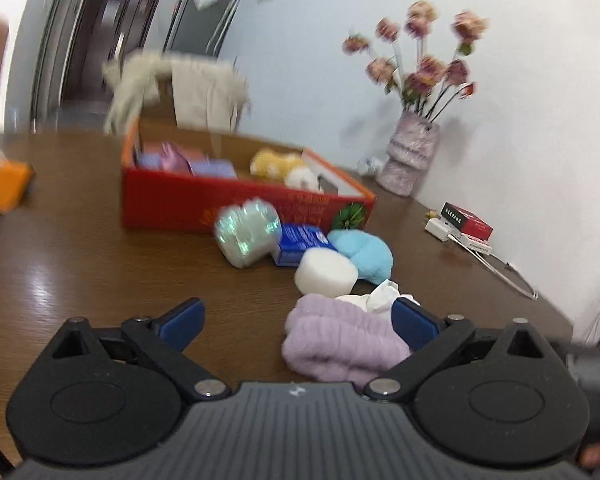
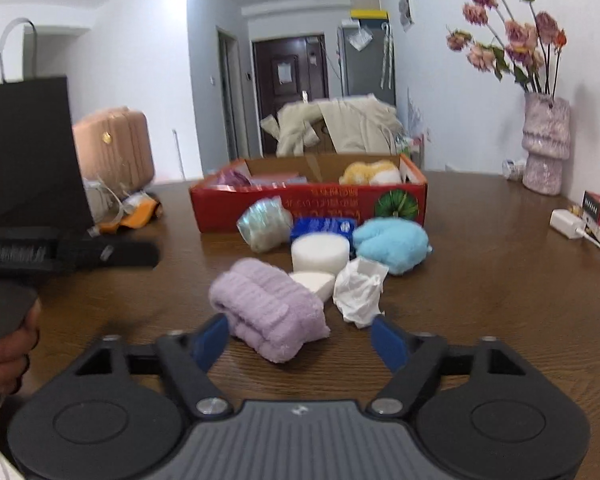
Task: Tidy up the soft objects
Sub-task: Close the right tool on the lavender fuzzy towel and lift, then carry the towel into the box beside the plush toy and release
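On the brown wooden worktop [image 2: 480, 300] a loose cluster of soft things lies in front of a red cardboard box [image 2: 312, 204]. Nearest is a folded lilac towel [image 2: 270, 312]. Beside it, to its right in the right wrist view, lies a crumpled white tissue [image 2: 360, 292], and just behind them sit 2 white sponges [image 2: 320, 254]. Further back are a fluffy light blue cloth [image 2: 392, 242], a blue packet [image 2: 324, 228] and a clear-wrapped roll [image 2: 266, 224], all close to the box front. Inside the box a yellow plush toy [image 2: 370, 172] rests near its right end.

The right gripper [image 2: 300, 338] hangs low over the worktop with its jaws partly spread; the towel's near end lies between them, its left side against or just beside the left blue pad, the right pad apart from it. The left gripper [image 1: 298, 322] has its jaws spread wide; the towel sits toward its right pad, touching or nearly so. A vase of pink flowers [image 2: 546, 144] stands by the wall.
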{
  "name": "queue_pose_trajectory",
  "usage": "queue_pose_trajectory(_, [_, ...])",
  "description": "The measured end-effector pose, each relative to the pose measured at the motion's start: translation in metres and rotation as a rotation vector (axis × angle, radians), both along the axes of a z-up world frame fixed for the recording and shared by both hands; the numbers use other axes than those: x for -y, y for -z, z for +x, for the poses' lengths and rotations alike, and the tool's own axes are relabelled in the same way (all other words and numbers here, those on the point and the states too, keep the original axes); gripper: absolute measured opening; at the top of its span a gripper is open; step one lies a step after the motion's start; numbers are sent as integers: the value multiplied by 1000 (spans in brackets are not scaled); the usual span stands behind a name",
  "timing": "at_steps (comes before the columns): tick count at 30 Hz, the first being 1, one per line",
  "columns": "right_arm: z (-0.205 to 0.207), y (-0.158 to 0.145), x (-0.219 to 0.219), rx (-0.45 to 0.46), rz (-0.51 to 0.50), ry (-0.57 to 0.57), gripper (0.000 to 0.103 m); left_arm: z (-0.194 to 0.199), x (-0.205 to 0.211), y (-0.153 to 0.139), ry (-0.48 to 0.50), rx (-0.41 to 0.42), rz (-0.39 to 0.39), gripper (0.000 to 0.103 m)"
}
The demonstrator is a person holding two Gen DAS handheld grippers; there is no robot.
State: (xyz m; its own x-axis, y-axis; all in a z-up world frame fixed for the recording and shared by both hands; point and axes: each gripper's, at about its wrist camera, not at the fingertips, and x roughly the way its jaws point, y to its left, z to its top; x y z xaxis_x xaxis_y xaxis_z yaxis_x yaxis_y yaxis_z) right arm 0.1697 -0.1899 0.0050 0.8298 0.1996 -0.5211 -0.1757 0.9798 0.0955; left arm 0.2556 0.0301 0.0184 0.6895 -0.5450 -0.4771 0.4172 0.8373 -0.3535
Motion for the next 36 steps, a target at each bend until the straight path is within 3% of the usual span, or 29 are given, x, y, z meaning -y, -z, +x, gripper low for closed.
queue_pose_trajectory(3, [8,3,0,-5,20,11,49,30,9,14,19,-125,-101,83])
queue_pose_trajectory(5, [12,1,5,-1,40,36,44,43,12,26,51,-181,-161,59])
queue_pose_trajectory(6, [13,1,9,3,52,45,39,50,15,32,77,-240,-165,37])
queue_pose_trajectory(8, [18,0,17,-4,63,74,29,52,11,37,75,-320,-185,35])
queue_pose_trajectory(10, [25,0,28,-48,133,96,27,39,6,34,22,-313,-175,35])
queue_pose_trajectory(13, [34,5,40,-141,337,58,27,14,4,32,-73,-274,-160,35])
queue_pose_trajectory(19, [50,23,31,-218,443,26,27,-21,3,30,-208,-231,-154,34])
queue_pose_trajectory(24, [51,28,15,-208,364,23,23,-34,5,25,-157,-169,-95,35])
queue_pose_trajectory(32, [54,24,9,-174,315,2,19,-30,1,28,-132,-198,-72,33])
queue_pose_trajectory(35, [51,19,10,-188,308,2,25,-31,3,29,-137,-190,-53,32])
queue_pose_trajectory(36, [48,16,11,-192,304,-1,31,-32,4,30,-138,-189,-52,32])
